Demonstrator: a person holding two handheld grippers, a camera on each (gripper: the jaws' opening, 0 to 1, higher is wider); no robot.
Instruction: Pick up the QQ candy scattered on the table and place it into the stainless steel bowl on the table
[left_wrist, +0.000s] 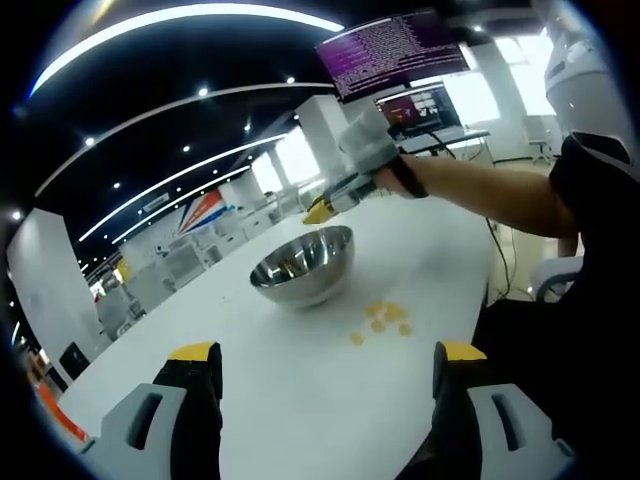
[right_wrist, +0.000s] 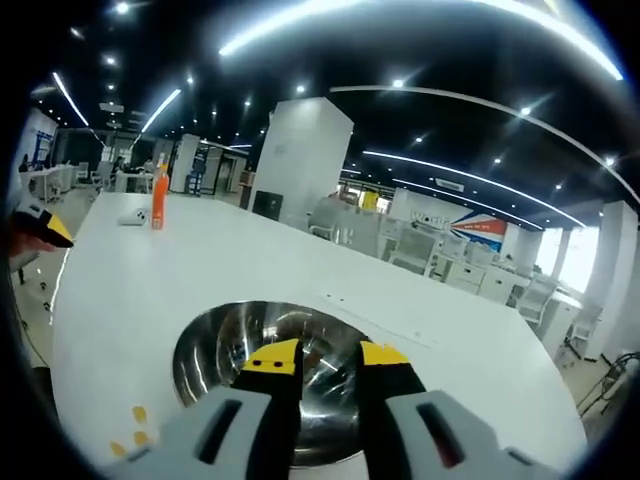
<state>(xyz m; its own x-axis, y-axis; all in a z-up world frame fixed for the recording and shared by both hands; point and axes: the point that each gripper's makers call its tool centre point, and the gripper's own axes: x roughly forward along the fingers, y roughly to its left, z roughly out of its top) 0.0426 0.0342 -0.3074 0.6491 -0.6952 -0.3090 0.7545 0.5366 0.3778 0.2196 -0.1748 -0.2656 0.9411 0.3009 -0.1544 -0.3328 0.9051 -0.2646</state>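
**Gripper hangs over steel bowl as candies lie on white table**

A stainless steel bowl (left_wrist: 303, 264) stands upright on a white table (left_wrist: 300, 400), its polished inside mirroring the ceiling lights; whether any candy already lies in it cannot be told from either view. A small cluster of yellow candies (left_wrist: 385, 318) sits on the tabletop just beside the bowl, on the side nearer the person; in the right gripper view a few of them (right_wrist: 135, 428) show at the lower left, near the bowl's (right_wrist: 262, 370) rim.

The right gripper (right_wrist: 325, 357) hangs directly above the bowl's opening, its 2 yellow-tipped jaws set a narrow gap apart. Nothing can be made out between them. In the left gripper view the same tool (left_wrist: 335, 203) reaches in from the right, tilted down toward the far rim of the bowl, held by a person's hand (left_wrist: 395, 178) at the end of an outstretched forearm.

The left gripper (left_wrist: 325, 352) is held low over the near part of the table, well apart from the bowl, its jaws spread wide with bare tabletop between them; it holds and touches nothing.

An orange bottle (right_wrist: 159, 203) stands upright near the far end of the table, with a small white object (right_wrist: 131, 215) just beside it. Monitors with text (left_wrist: 392, 52) are lit behind the person.
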